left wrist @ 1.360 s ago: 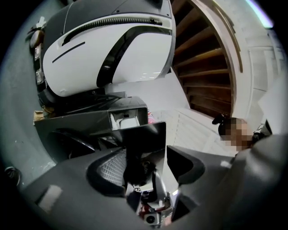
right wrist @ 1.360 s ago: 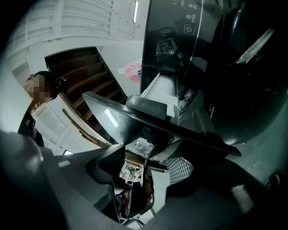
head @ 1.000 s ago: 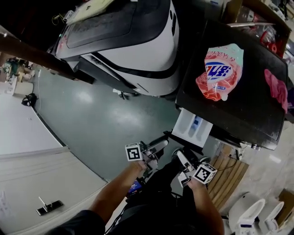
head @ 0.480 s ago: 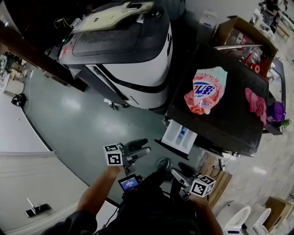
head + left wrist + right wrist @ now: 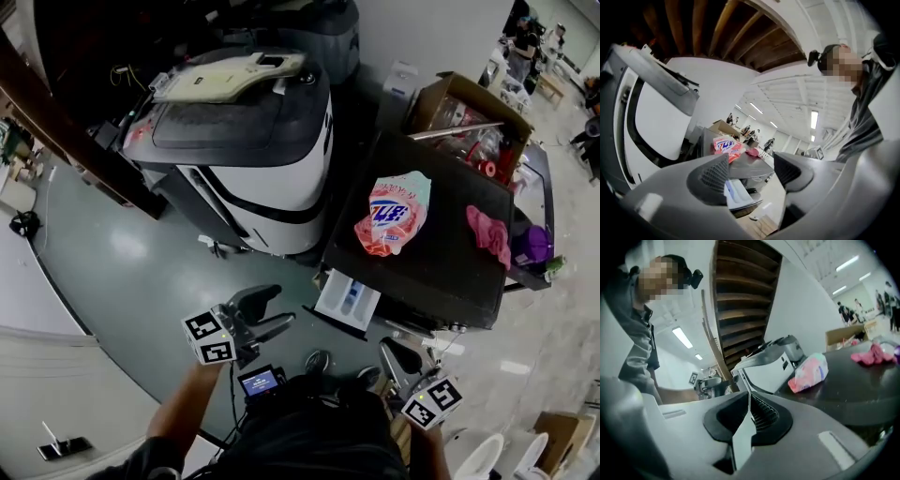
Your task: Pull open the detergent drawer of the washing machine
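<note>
The black washing machine (image 5: 441, 272) stands at the right of the head view, its white detergent drawer (image 5: 347, 302) pulled out of the front. My left gripper (image 5: 258, 314) hangs open and empty, left of and below the drawer and apart from it. In the left gripper view the drawer (image 5: 738, 192) shows far off between the open left gripper (image 5: 752, 173) jaws. My right gripper (image 5: 398, 361) is shut on nothing, below the drawer and not touching it. In its own view the right gripper (image 5: 750, 416) pads meet.
A pink and white detergent bag (image 5: 392, 214) and a pink cloth (image 5: 490, 234) lie on the washer's top. A large white and black machine (image 5: 253, 159) stands to the left, a cardboard box (image 5: 459, 117) behind. Green floor (image 5: 122, 253) lies at the left.
Both grippers have lifted and drawn back from the drawer, rolling as they went. The right gripper's jaws have gone from open to shut. The drawer stays pulled out.
</note>
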The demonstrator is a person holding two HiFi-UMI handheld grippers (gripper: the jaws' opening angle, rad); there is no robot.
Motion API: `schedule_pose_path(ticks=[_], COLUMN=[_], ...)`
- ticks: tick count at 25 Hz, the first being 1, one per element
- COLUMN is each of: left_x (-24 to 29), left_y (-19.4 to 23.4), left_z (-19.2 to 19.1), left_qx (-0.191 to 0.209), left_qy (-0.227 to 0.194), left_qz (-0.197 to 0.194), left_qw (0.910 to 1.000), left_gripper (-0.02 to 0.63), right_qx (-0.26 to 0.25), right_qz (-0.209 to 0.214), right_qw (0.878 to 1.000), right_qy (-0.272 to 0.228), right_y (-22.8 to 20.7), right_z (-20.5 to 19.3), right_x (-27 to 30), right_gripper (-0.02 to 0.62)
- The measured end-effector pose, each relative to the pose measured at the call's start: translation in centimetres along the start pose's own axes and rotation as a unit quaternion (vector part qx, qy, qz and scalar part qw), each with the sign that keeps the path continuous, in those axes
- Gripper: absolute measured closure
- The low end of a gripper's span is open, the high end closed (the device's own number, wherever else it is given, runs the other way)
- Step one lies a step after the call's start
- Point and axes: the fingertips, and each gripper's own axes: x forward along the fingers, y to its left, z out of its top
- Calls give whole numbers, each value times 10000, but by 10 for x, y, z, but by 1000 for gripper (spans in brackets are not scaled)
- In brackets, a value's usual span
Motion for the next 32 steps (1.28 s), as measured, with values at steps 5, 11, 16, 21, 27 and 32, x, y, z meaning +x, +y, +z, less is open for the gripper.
schedule_pose_path(ticks=[5,11,16,21,27,32], left_x=[7,12,18,21,24,21], left_y=[-35,-73,-100,-125,-144,-140], left_z=[39,79,111,139,147,150], left_qx=[1110,1848,2197,2792,3054,3062], left_qy=[82,47,41,-92,-97,-178], left_qz=[-39,-33,90,232,120,139], left_qw=[9938,9828,9755,9599,9521,9517], left_gripper=[276,276,276,276,276,276], right_qx=[-1310,-2086,-2359,-2390,-2252,-2213], right_qz=[-648,-1276,-1334,-1535,-1935,-2084], right_qw=[9891,9679,9575,9505,9452,9438], right_qy=[-178,-589,-992,-1258,-1359,-1300], right_y=[13,31,54,59,50,46], right_z=[76,151,191,220,226,222], right_x=[-25,-60,-82,-109,-127,-134], right_gripper=[579,578,578,551,515,499])
